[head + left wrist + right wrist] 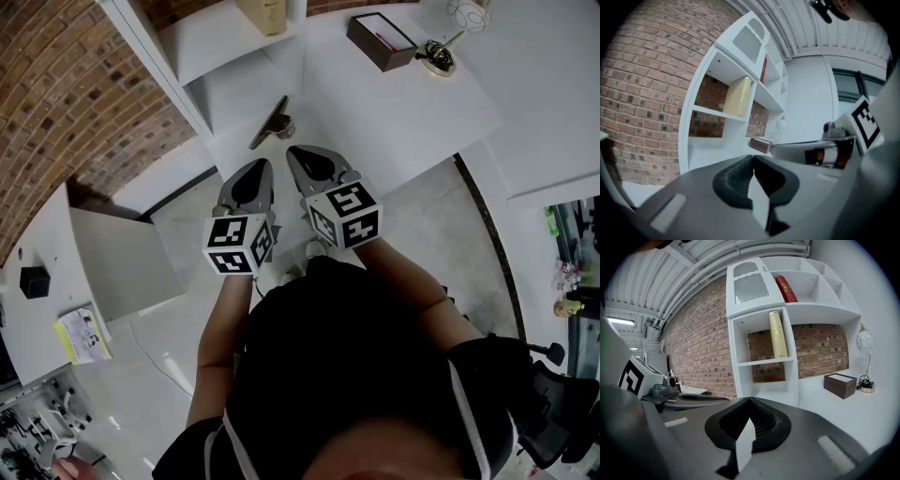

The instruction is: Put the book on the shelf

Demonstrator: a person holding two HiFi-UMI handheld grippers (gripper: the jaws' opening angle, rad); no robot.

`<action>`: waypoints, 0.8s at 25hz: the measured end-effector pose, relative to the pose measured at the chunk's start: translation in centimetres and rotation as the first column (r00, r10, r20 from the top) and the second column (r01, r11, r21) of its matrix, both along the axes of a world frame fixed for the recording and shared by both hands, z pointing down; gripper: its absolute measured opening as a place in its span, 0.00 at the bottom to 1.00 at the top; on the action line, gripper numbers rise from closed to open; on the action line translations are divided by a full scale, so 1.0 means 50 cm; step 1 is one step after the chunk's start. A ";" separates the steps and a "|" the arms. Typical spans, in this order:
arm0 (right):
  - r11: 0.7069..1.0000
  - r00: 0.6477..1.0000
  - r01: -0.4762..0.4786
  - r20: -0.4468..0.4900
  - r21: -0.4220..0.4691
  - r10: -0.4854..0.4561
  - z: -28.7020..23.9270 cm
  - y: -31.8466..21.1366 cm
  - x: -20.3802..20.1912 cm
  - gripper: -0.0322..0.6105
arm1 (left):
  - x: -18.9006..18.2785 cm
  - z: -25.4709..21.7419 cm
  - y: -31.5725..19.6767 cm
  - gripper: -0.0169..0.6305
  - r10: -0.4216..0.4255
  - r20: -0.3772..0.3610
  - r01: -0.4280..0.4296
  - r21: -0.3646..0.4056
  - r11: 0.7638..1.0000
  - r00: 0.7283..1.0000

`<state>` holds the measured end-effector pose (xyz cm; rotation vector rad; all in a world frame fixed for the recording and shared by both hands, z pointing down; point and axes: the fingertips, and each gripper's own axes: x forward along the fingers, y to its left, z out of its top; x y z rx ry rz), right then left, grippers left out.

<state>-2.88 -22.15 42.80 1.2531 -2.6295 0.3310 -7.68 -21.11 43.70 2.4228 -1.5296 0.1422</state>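
Status: placement appears complete. The cream book (776, 335) stands upright in the middle compartment of the shelf (761, 363), below the compartment holding a red book (786, 288).

Left gripper (753, 161): fingers (733, 180) pressed together, nothing between them.

Right gripper (750, 401): fingers (765, 422) pressed together, likewise empty.

Both grippers are near the worktop (394, 112) edge, apart from the shelf. No remaining step is evident.

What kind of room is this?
Probably a study or office corner: a white shelf holding a yellow book and a red book, a brick wall, a white desk with a lamp.
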 end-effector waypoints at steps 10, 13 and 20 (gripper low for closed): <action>0.998 1.000 0.026 -0.007 -0.049 -0.027 0.033 0.023 -0.024 0.05 | -0.031 0.029 0.033 0.04 -0.028 -0.004 0.028 -0.042 0.999 1.000; 0.998 0.999 0.035 -0.006 -0.057 -0.035 0.038 0.030 -0.035 0.05 | -0.040 0.035 0.040 0.04 -0.033 -0.004 0.033 -0.051 0.998 0.999; 0.996 0.998 0.058 -0.019 -0.066 -0.059 0.051 0.038 -0.053 0.05 | -0.060 0.038 0.048 0.04 -0.054 -0.023 0.053 -0.055 0.997 0.998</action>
